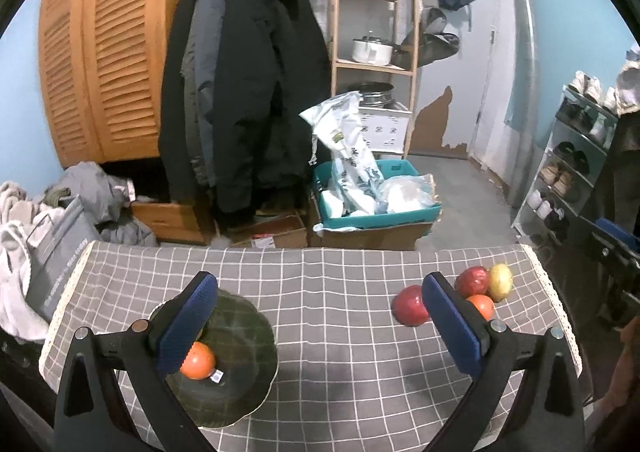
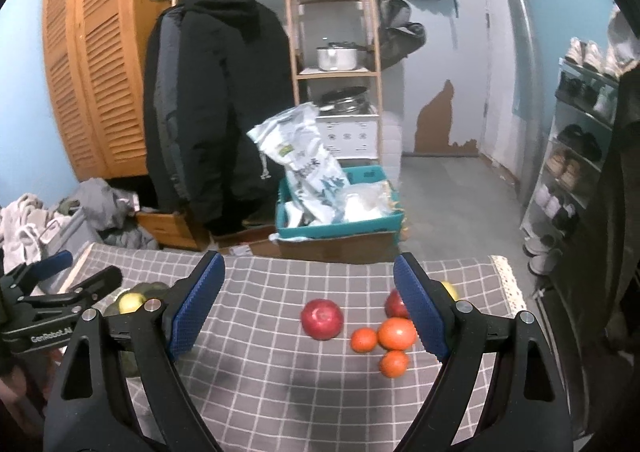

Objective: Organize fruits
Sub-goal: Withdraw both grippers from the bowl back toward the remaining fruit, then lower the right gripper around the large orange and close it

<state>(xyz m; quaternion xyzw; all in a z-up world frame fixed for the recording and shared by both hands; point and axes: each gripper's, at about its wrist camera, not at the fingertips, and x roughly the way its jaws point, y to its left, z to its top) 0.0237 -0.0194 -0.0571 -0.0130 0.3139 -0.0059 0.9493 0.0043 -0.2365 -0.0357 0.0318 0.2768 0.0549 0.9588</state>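
Note:
A dark green plate [image 1: 240,340] lies on the left of the checked tablecloth [image 1: 328,372] and holds an orange [image 1: 198,361] with a sticker. My left gripper [image 1: 320,324] is open and empty above the cloth, its left finger over the plate. To the right lie a red apple [image 1: 410,306], a second red apple [image 1: 472,281], a yellow fruit [image 1: 502,282] and an orange fruit [image 1: 482,306]. My right gripper [image 2: 310,304] is open and empty above a red apple [image 2: 322,319] and three oranges [image 2: 396,334]. A yellow-green fruit [image 2: 130,302] shows on the plate [image 2: 132,364].
The table's far edge drops to a floor with a teal crate of bags [image 1: 376,192], cardboard boxes and hanging coats [image 1: 248,92]. A shoe rack [image 1: 568,172] stands at the right. Clothes are piled at the left [image 1: 48,220]. The left gripper's body [image 2: 52,312] shows at the right view's left.

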